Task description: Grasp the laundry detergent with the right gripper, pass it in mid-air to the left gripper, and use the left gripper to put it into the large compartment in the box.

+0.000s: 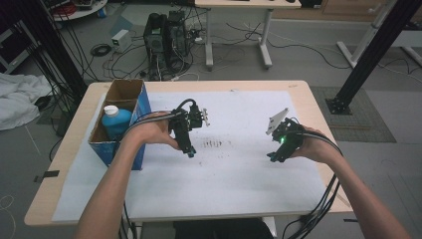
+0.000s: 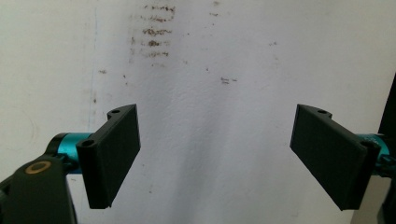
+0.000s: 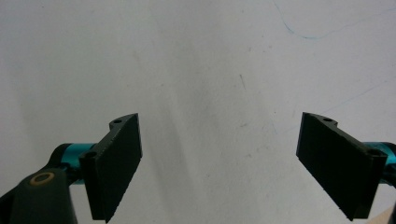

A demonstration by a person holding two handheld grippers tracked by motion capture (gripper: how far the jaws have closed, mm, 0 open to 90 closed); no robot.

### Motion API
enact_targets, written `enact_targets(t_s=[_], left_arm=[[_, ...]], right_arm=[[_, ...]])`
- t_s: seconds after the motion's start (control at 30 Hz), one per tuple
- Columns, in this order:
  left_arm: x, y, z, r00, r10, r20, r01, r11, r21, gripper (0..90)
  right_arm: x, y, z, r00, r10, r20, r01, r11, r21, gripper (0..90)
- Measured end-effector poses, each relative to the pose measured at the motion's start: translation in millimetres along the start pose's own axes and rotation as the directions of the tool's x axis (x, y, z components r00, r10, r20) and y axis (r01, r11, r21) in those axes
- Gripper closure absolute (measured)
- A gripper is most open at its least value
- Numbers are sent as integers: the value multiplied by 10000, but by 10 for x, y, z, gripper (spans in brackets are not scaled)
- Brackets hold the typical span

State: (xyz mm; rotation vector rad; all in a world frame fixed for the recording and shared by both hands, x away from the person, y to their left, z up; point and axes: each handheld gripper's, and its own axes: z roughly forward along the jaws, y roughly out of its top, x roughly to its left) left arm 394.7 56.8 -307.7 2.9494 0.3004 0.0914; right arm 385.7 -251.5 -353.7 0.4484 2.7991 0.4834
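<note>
High view: a person's left gripper (image 1: 189, 152) points down at the white sheet (image 1: 239, 174), just to the right of a blue cardboard box (image 1: 130, 130), while the right gripper (image 1: 273, 157) rests low on the sheet's right half, well apart from the box. In that box stands a blue bottle with a white cap (image 1: 115, 119), upright in the nearer compartment; the farther compartment looks empty. The bottle lies to the left of the left gripper and a little beyond it, its long axis vertical, so I judge the left hand far better placed to reach it, and that it would have to swing over the box wall and come down on the cap from above.

Both pairs of jaws stand wide apart with nothing between them, as the left gripper view (image 2: 215, 154) and the right gripper view (image 3: 219, 163) make plain; beneath each is bare sheet, smudged with dark marks (image 1: 213, 144) near the left one.

The surface is a light wooden table (image 1: 74, 149) on a grey floor, with a computer tower (image 1: 159, 42), loose cables and a second table's legs behind.
</note>
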Motion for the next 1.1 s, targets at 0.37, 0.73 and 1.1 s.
enact_targets(t_s=[0.37,0.73,1.1], left_arm=[[3,-18,17,10000,-56,-14,56,9999,-86,161],[-17,-19,42,9999,-141,67,141,9999,-83,161],[-12,-71,94,9993,-366,-115,363,9989,-292,161]], right_arm=[[-16,29,-1,9999,-163,-25,163,9998,133,135],[-9,39,-12,9999,-105,-54,105,9999,124,136],[-21,53,-18,9999,-157,58,157,9999,-14,135]])
